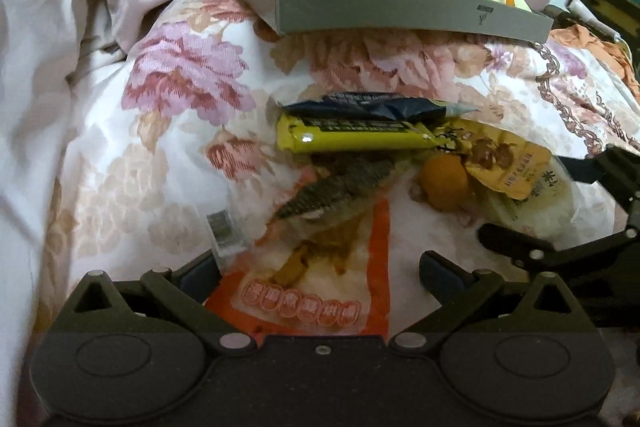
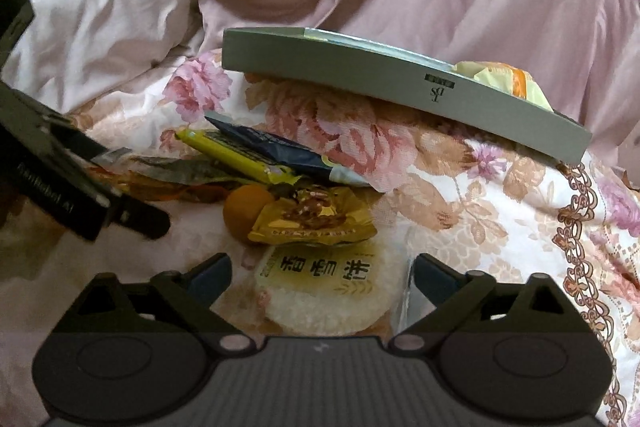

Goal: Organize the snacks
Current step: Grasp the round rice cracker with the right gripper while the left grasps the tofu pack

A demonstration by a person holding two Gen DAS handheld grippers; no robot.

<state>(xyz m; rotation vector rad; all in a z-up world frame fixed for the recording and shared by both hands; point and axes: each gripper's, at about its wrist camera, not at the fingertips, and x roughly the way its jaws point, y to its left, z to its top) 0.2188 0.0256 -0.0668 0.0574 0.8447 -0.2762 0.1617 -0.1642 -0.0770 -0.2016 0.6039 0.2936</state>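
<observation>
Straddling rice cracker (image 2: 326, 291), R tongs (image 2: 322, 273) wide.

— What lies in the grey tray (image 2: 400, 83), seen from the right wrist?

— Mostly hidden behind its near wall; only a pale yellow packet (image 2: 500, 77) pokes over the rim, right of centre.

— And lower centre of the left wrist view?

— The orange-edged packet (image 1: 320, 291) runs under the gripper body (its print is too blurred to read).
</observation>
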